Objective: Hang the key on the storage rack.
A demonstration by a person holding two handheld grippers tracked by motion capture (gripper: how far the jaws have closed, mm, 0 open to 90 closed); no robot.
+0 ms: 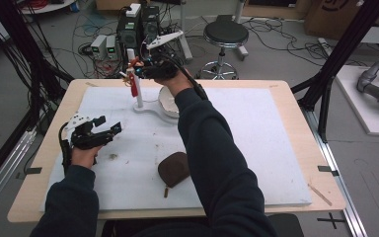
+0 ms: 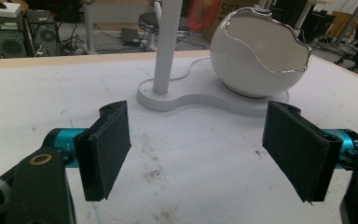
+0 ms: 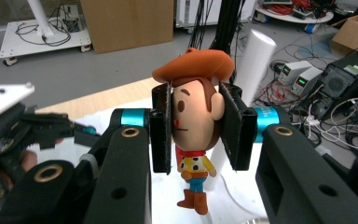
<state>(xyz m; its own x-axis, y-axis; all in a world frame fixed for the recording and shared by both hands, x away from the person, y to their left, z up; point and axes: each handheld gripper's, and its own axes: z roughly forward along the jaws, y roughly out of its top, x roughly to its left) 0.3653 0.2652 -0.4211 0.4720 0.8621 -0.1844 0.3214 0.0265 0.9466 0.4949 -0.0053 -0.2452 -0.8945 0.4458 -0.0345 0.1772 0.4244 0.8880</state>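
Note:
A small cowboy figurine with a brown hat hangs by its head between the black pads of my right gripper, which is shut on it. In the high view that gripper holds the figurine up beside the top of a white post at the far side of the table. The post stands on a white base that also carries a white cracked-egg bowl. My left gripper hovers low at the table's left, open and empty, its pads wide apart and facing the stand.
A brown pouch lies on the white mat near the front, beside the right forearm. Dark smudges mark the mat by the left hand. Beyond the far edge stand a stool, computer boxes and cables on the floor.

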